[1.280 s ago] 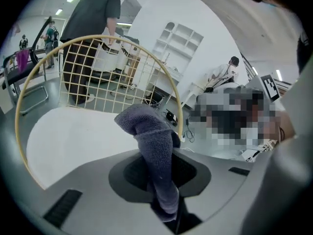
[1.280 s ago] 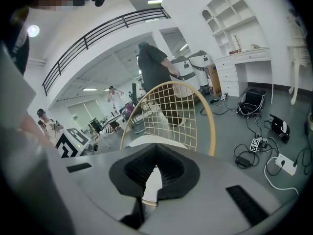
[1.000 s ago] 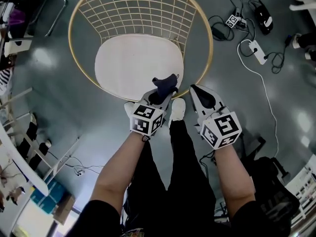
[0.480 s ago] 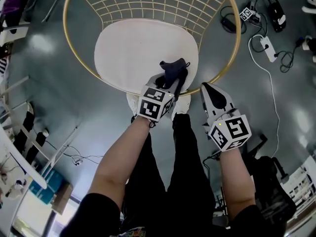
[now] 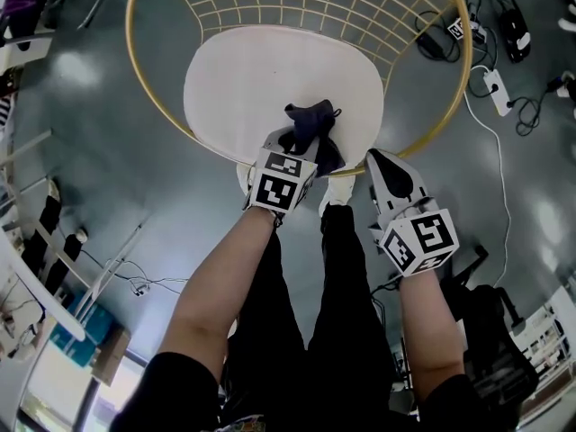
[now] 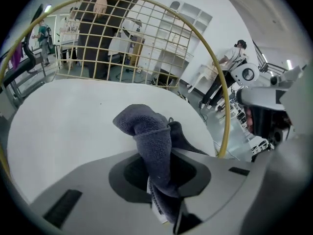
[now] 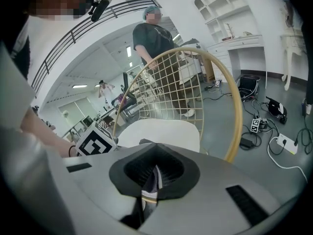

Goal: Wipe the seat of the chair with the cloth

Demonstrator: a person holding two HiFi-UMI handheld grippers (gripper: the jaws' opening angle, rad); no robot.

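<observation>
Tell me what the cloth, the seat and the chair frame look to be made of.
Cloth: dark grey-blue terry or microfibre, by its nubby looped surface. Seat: smooth matt white, probably moulded plastic or a taut pad; can't tell. Frame: thin gold-coloured wire and hoop, likely painted metal.

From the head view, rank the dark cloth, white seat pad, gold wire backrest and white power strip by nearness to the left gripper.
1. Dark grey cloth, clamped in the left gripper.
2. White oval seat pad, directly beneath and ahead.
3. Gold wire-grid backrest, beyond the pad.
4. White power strip, off to the far right.
</observation>
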